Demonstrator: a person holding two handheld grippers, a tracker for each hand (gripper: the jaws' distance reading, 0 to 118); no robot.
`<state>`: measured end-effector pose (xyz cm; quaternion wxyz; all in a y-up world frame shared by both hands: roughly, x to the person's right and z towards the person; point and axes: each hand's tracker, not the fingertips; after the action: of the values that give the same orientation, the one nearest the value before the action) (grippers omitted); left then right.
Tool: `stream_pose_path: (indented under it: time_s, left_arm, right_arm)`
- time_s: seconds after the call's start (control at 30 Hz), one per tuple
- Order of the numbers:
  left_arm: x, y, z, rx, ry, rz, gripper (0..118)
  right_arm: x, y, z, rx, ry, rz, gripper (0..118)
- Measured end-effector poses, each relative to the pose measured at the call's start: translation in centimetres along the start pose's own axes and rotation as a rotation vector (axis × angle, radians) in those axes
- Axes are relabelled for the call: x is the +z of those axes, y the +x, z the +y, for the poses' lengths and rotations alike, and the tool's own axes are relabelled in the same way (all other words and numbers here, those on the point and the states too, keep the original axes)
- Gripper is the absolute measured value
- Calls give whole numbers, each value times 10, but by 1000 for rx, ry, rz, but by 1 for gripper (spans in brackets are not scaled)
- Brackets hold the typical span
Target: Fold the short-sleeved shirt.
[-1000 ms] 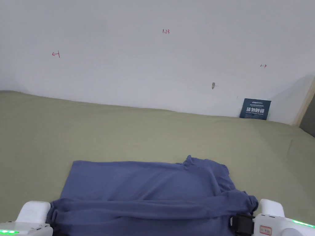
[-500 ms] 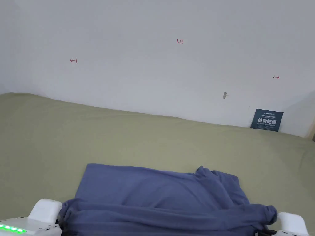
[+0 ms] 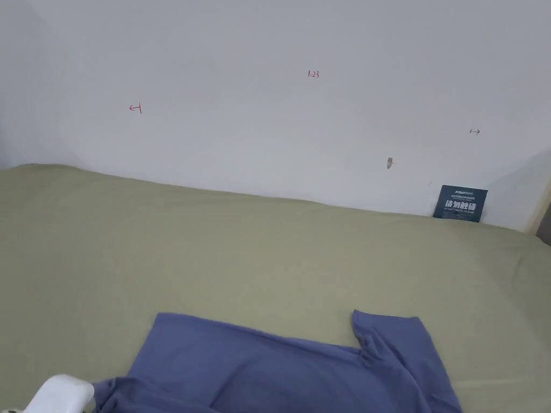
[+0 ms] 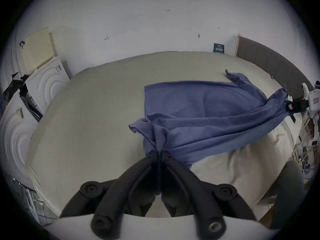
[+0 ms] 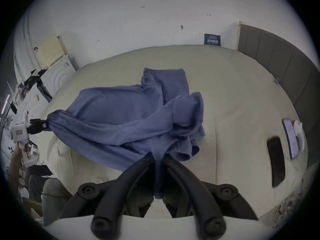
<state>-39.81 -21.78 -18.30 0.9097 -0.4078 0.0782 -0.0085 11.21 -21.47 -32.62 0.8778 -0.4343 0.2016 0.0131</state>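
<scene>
Blue short-sleeved shirt (image 3: 301, 365) lies partly on the bed (image 3: 215, 242), its near edge lifted and stretched between both grippers. Left gripper (image 4: 159, 154) fingers pinch one bunched corner; right gripper (image 5: 158, 157) fingers pinch the other. Olive-green sheet, lightly creased. White wall (image 3: 269, 107) behind, dark sign (image 3: 460, 204) at its base.

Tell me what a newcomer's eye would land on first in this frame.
The blue short-sleeved shirt stands out first, stretched across the olive-green bed between two grippers. The left gripper is shut on one bunched end and the right gripper on the other, so the near edge hangs lifted while the far part lies flat. After that, the small dark sign leaning against the white wall at the bed's far right.
</scene>
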Motion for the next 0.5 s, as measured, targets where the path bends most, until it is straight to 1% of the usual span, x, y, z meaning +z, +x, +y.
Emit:
stream_pose_path:
  time_s: [0.1,0.13,0.23,0.27,0.3,0.37,0.4,0.43,0.47,0.5]
  left_arm:
    - [-2,0,-31,-9,-70,-5,2]
    - [-3,0,-39,0,-104,-7,2]
    - [-11,0,-59,10,-117,-10,2]
    - [-14,-2,-62,43,-123,-19,2]
    - [-16,-5,-65,78,-111,-28,2]
    - [-26,-15,-71,129,-86,-46,2]
    - [-25,-19,-73,149,-80,-50,4]
    - [-23,-21,-74,167,-83,-49,12]
    - [-20,-23,-76,178,-90,-41,21]
    - [-15,-29,-77,211,-94,-36,37]
  right_arm:
    - [1,4,-23,-51,-36,-6,9]
    - [1,5,-29,-53,-41,-7,9]
    - [-6,10,-40,-50,-52,-17,10]
    - [-8,12,-42,-54,-54,-12,10]
    - [-13,26,-41,-67,-58,-8,10]
    - [-10,30,-41,-99,-55,8,11]
    - [-6,32,-42,-104,-50,8,16]
    - [-1,33,-42,-97,-46,-13,23]
    - [5,36,-43,-67,-32,-70,28]
    - [14,40,-43,-70,-18,-99,38]
